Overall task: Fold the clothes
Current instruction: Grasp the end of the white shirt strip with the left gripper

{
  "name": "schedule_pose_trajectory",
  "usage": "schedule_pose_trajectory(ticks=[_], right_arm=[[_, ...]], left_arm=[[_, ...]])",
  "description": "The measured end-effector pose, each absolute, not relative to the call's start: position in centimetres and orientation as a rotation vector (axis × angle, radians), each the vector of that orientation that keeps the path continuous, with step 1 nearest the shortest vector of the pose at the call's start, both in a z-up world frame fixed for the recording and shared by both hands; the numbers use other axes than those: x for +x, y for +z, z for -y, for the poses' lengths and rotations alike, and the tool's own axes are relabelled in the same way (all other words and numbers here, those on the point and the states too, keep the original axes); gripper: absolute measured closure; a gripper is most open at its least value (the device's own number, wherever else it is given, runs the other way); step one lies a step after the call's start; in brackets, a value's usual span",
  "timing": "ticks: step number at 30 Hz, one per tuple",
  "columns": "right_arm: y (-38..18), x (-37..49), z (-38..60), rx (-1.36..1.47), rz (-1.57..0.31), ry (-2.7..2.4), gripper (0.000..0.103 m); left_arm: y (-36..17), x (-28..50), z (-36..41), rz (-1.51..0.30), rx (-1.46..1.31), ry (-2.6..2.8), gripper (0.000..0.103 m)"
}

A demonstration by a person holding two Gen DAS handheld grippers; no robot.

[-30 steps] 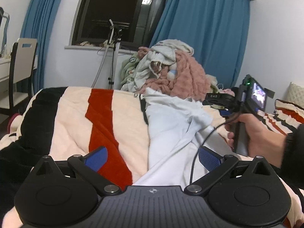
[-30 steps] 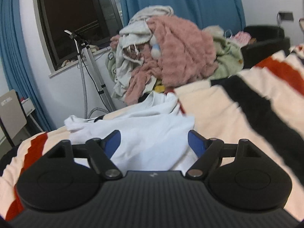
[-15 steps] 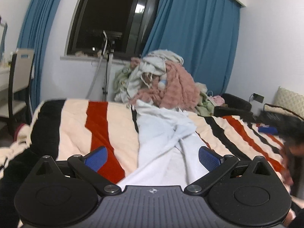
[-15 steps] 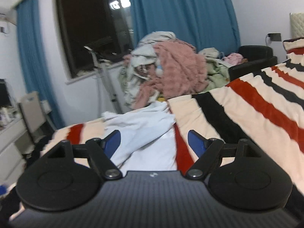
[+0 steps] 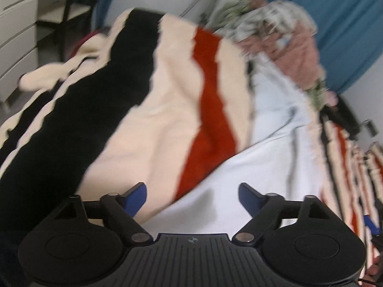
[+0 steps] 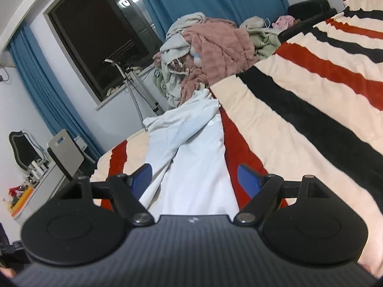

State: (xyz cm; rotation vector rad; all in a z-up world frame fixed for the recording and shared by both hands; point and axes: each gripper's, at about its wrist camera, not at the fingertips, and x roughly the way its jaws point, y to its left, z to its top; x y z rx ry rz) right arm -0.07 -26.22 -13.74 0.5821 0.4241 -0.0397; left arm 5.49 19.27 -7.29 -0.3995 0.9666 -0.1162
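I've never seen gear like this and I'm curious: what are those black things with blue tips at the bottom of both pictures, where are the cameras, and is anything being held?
There is no robot here. A person holds a black hand tool with two blue-tipped fingers in each hand, and a wide-angle camera on each tool looks forward along its fingers. One picture comes from the left gripper, the other from the right gripper.

Both look over a bed with a cream, black and red striped blanket. A pale blue garment lies stretched on it, and a heap of pink and grey-green clothes sits beyond.

Nothing is held. The right gripper's fingers stand apart above the garment; the left gripper's jaws are closing, but its blurred picture shows nothing pinched.
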Motion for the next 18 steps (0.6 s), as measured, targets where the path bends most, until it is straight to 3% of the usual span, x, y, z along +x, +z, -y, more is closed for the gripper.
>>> schedule_pose_trajectory(ticks=[6,10,13,18], right_arm=[[-14.4,0.4,26.2,0.611,-0.471,-0.011,0.022],[-14.2,0.2,26.6,0.639,-0.464,-0.005,0.022],[-14.1,0.0,26.8,0.642,-0.461,-0.009,0.022],[-13.5,-0.7,27.2,0.612,-0.433,-0.058,0.022]], left_arm=[[-9.6,5.8,-19.2,-1.116,-0.331,-0.061,0.054],[-9.0,4.8,-17.8,-1.122,-0.222,-0.084,0.094],[-6.8,2.7,-15.8,-1.014,-0.096,-0.122,0.099],[-2.2,-3.4,-10.7,-0.784,0.063,-0.28,0.1]])
